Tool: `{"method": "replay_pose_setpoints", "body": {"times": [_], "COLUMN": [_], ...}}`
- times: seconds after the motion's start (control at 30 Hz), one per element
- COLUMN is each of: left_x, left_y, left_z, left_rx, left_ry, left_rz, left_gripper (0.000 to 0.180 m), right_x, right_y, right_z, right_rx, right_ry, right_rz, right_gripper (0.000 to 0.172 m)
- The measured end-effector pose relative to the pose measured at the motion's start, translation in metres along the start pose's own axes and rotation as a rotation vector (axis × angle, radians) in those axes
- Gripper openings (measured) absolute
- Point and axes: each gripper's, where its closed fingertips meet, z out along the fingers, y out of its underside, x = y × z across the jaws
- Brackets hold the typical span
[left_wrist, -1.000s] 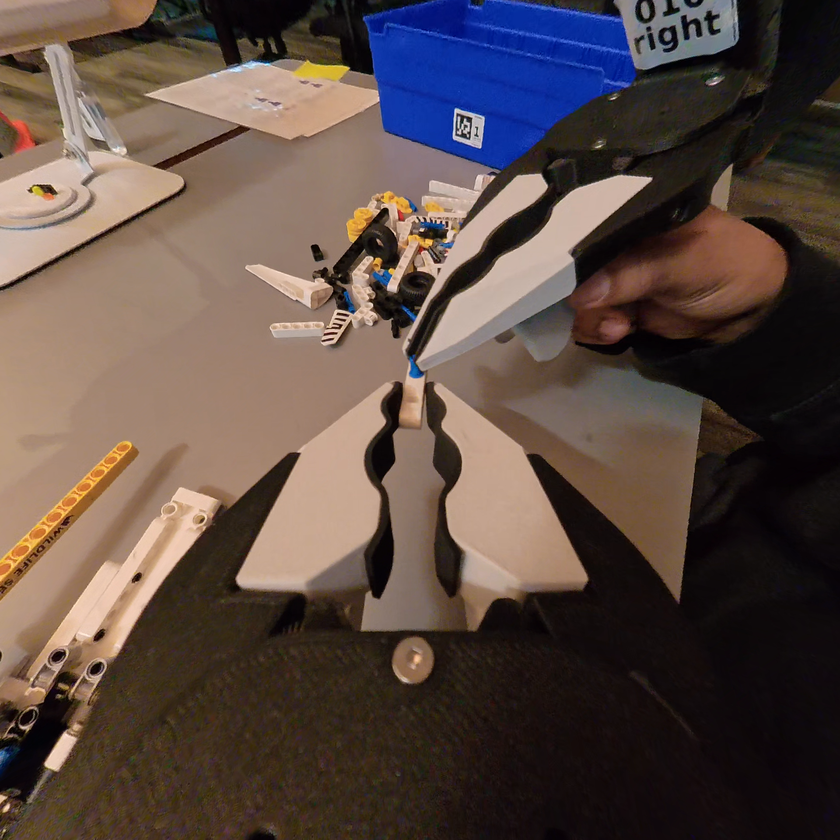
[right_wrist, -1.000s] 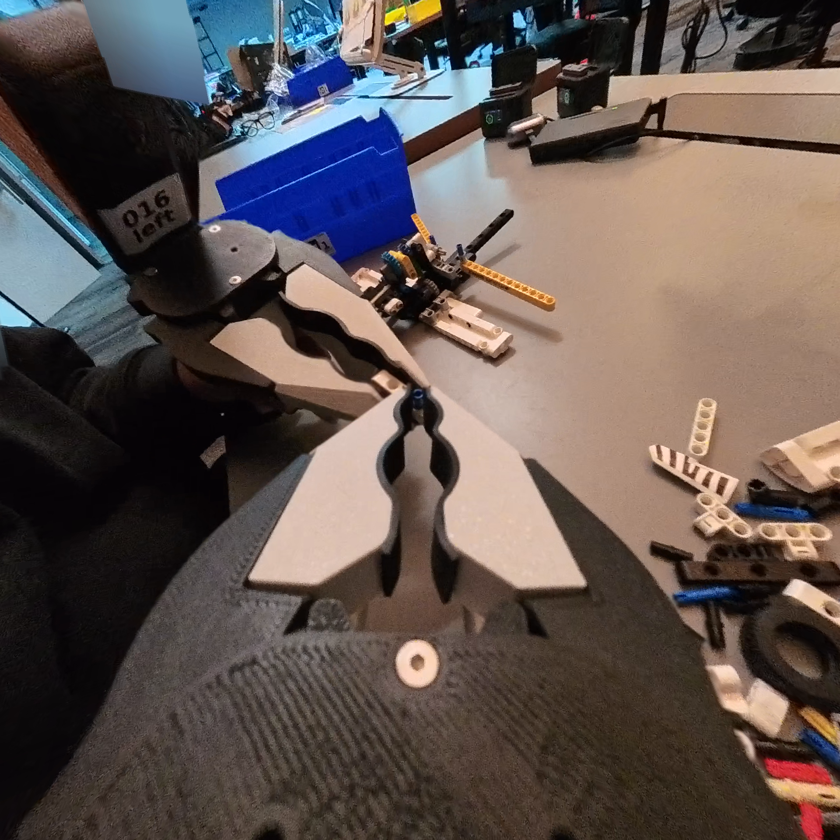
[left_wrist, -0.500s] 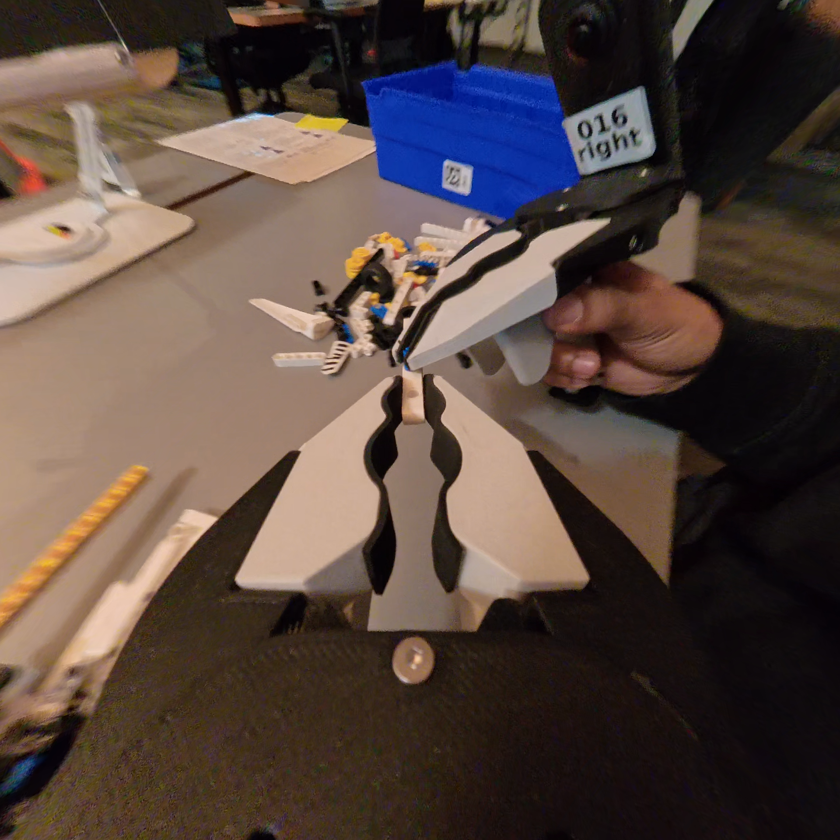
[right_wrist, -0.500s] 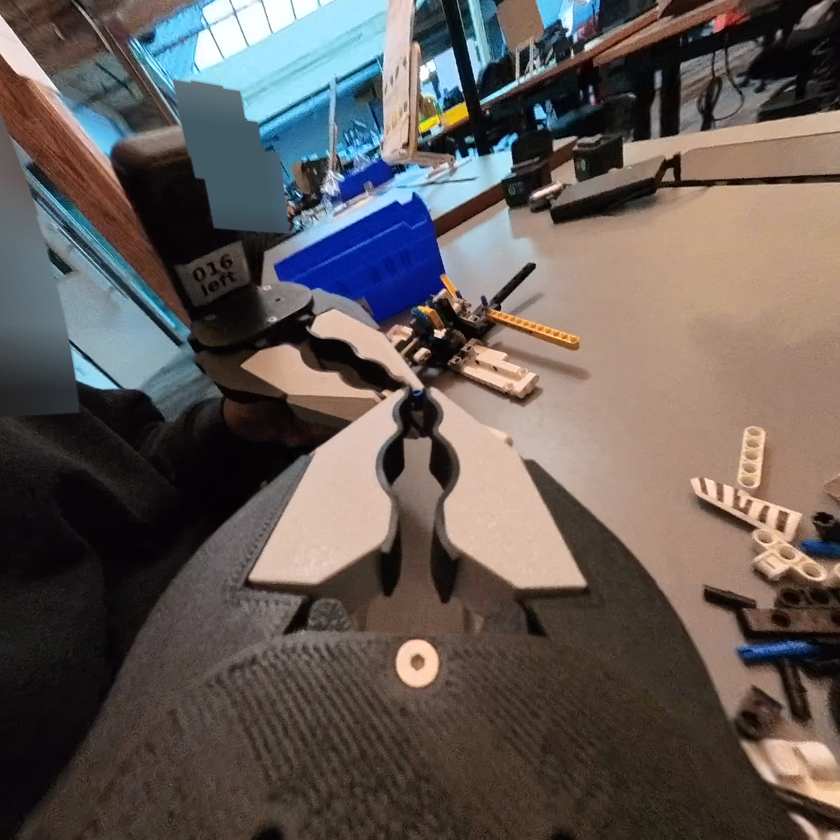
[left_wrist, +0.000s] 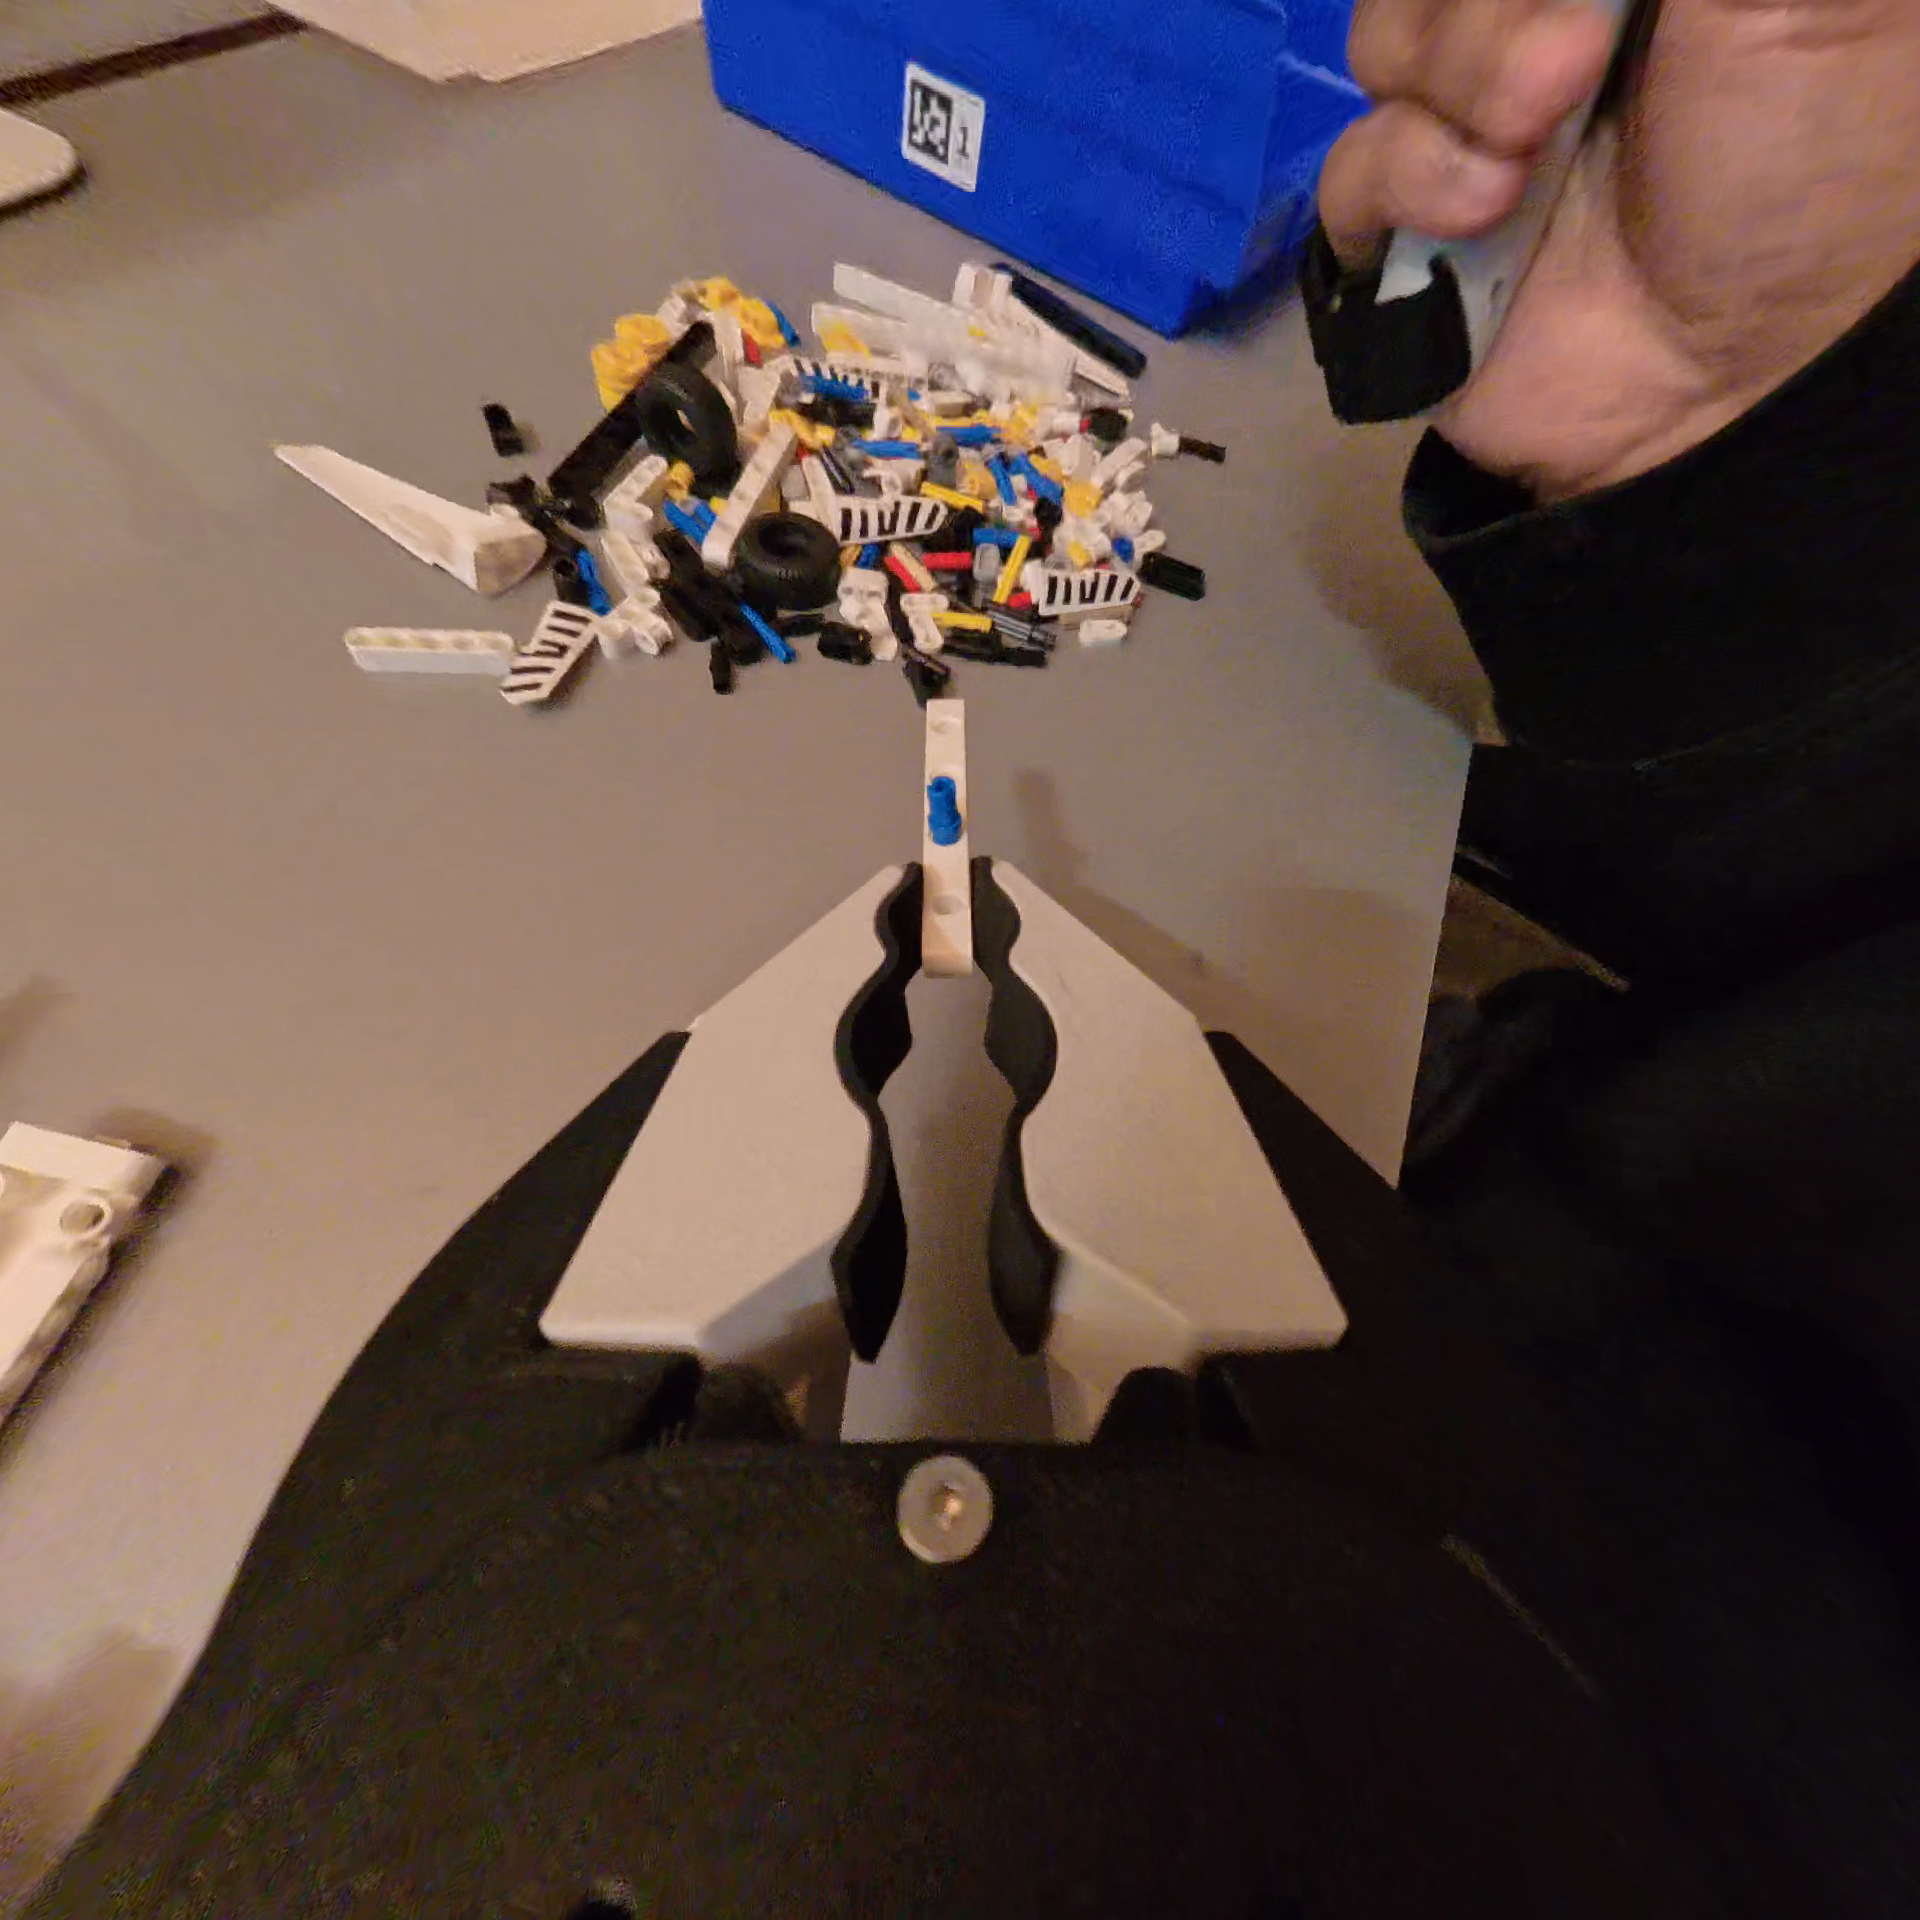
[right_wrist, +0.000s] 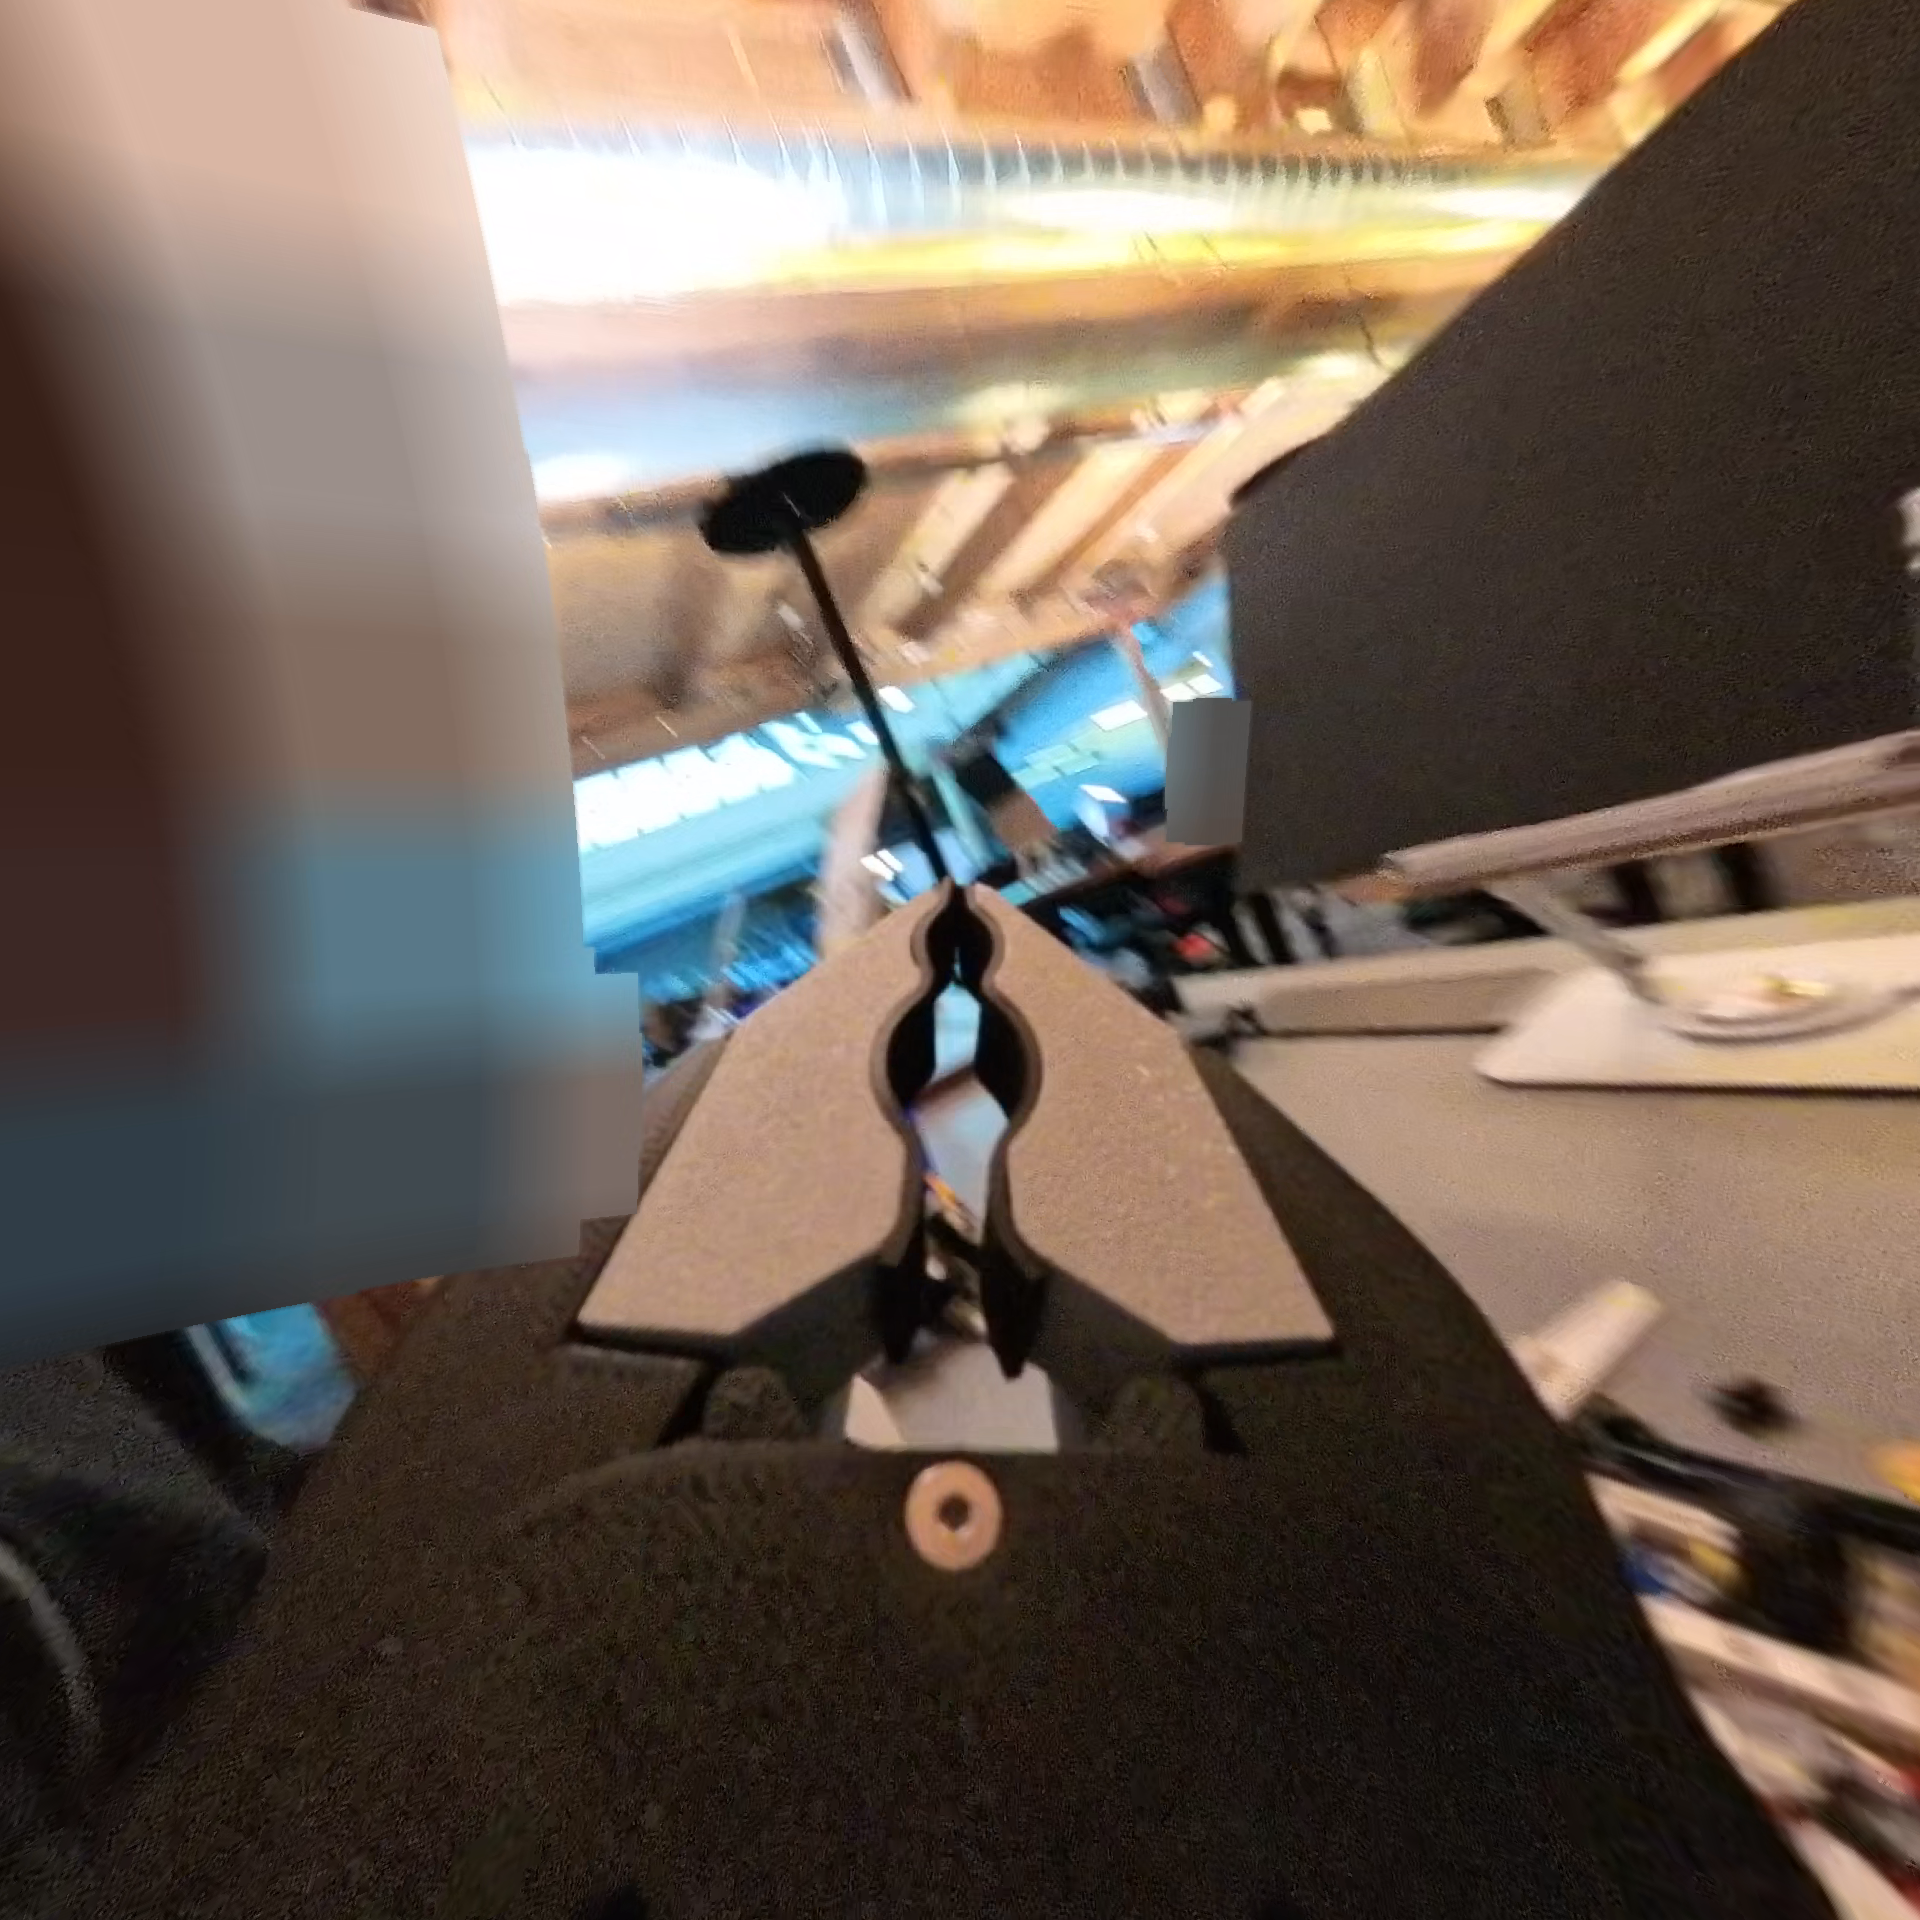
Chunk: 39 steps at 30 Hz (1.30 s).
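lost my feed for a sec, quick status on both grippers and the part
Left gripper clamped on white beam, blue pin seated in it. Right gripper shut, empty, raised off table. Loose parts pile ahead, nothing blocking.

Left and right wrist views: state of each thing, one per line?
left gripper: jaws clamped on the white beam
white beam: held, sticking forward
blue pin: plugged into the beam
right gripper: jaws shut, nothing between them
blue bin: upright on the table
loose parts: piled
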Motion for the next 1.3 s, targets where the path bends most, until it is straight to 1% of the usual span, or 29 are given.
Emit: {"method": "replay_pose_setpoints", "body": {"times": [0.03, 0.07, 0.1, 0.17, 0.2, 0.23, 0.3, 0.37, 0.4, 0.43, 0.5, 0.6, 0.63, 0.67, 0.7, 0.73, 0.8, 0.83, 0.87, 0.9, 0.93, 0.97, 1.0, 1.07, 1.17, 1.23, 1.3], "left_x": [-0.002, -0.008, -0.012, -0.012, -0.011, -0.011, -0.011, -0.007, -0.006, -0.007, -0.007, -0.001, 0.005, 0.010, 0.013, 0.013, 0.014, 0.021, 0.024, 0.023, 0.024, 0.025, 0.024, 0.019, 0.002, -0.003, -0.012], "left_y": [-0.001, -0.005, -0.011, -0.022, -0.028, -0.032, -0.040, -0.048, -0.051, -0.051, -0.049, -0.052, -0.061, -0.070, -0.074, -0.076, -0.080, -0.070, -0.043, -0.025, -0.016, -0.009, -0.011, -0.023, -0.026, -0.028, -0.032], "left_z": [-0.001, -0.001, -0.002, -0.002, -0.003, -0.004, -0.006, -0.009, -0.010, -0.011, -0.009, -0.006, -0.008, -0.010, -0.008, -0.005, -0.001, 0.005, 0.019, 0.028, 0.032, 0.033, 0.032, 0.028, 0.028, 0.032, 0.037], "left_rx": [-0.019, -0.026, -0.021, 0.013, 0.034, 0.051, 0.079, 0.113, 0.125, 0.123, 0.117, 0.150, 0.201, 0.241, 0.234, 0.214, 0.205, 0.124, -0.026, -0.063, -0.046, -0.053, -0.036, 0.022, -0.017, -0.039, -0.046], "left_ry": [-0.012, -0.044, -0.059, -0.043, -0.041, -0.055, -0.087, -0.088, -0.091, -0.105, -0.107, -0.041, 0.007, 0.045, 0.059, 0.034, 0.024, 0.070, 0.072, 0.030, 0.013, 0.025, 0.045, 0.051, -0.034, -0.051, -0.087], "left_rz": [0.024, 0.057, 0.077, 0.075, 0.080, 0.096, 0.124, 0.134, 0.138, 0.144, 0.142, 0.061, 0.023, -0.005, -0.015, 0.008, 0.025, 0.029, 0.047, 0.098, 0.120, 0.084, 0.028, -0.033, 0.032, 0.073, 0.097], "left_gripper": [0.008, 0.008, 0.008, 0.008, 0.008, 0.008, 0.008, 0.008, 0.008, 0.008, 0.008, 0.009, 0.009, 0.009, 0.010, 0.010, 0.010, 0.008, 0.009, 0.009, 0.009, 0.009, 0.009, 0.008, 0.008, 0.008, 0.008], "right_x": [0.007, 0.008, 0.004, -0.004, -0.004, -0.004, -0.010, -0.016, -0.016, -0.016, -0.019, -0.019, -0.021, -0.024, -0.026, -0.026, -0.022, -0.021, -0.018, -0.014, -0.007, 0.000, 0.011, 0.039, 0.090, 0.123, 0.147], "right_y": [0.009, 0.019, 0.033, 0.069, 0.089, 0.108, 0.134, 0.143, 0.146, 0.149, 0.150, 0.148, 0.141, 0.130, 0.119, 0.111, 0.104, 0.097, 0.076, 0.044, 0.022, 0.011, 0.009, 0.017, 0.048, 0.064, 0.080], "right_z": [0.000, -0.001, 0.000, 0.003, 0.004, 0.004, 0.006, 0.009, 0.009, 0.009, 0.009, 0.006, 0.007, 0.008, 0.009, 0.008, 0.007, 0.007, 0.005, -0.005, -0.014, -0.021, -0.028, -0.040, -0.066, -0.088, -0.107], "right_rx": [-0.110, -0.190, -0.260, -0.377, -0.434, -0.483, -0.542, -0.543, -0.548, -0.558, -0.569, -0.587, -0.547, -0.474, -0.393, -0.336, -0.293, -0.269, -0.171, -0.037, 0.000, -0.025, -0.082, -0.212, -0.423, -0.537, -0.655], "right_ry": [0.085, 0.115, 0.100, 0.061, 0.056, 0.061, 0.023, -0.011, -0.015, -0.022, -0.045, -0.030, -0.040, -0.065, -0.089, -0.100, -0.075, -0.059, -0.035, -0.027, -0.015, 0.022, 0.090, 0.240, 0.445, 0.579, 0.679], "right_rz": [-0.102, -0.162, -0.181, -0.183, -0.187, -0.190, -0.167, -0.133, -0.128, -0.125, -0.113, -0.150, -0.129, -0.065, 0.015, 0.077, 0.076, 0.056, 0.061, 0.093, 0.100, 0.052, -0.016, -0.124, -0.153, -0.153, -0.125], "right_gripper": [0.000, 0.000, 0.000, 0.000, 0.007, 0.025, 0.024, 0.024, 0.021, 0.015, 0.004, 0.002, 0.002, 0.001, 0.001, 0.000, 0.000, 0.000, 0.001, 0.000, 0.000, 0.001, 0.001, 0.001, 0.002, 0.002, 0.002]}}
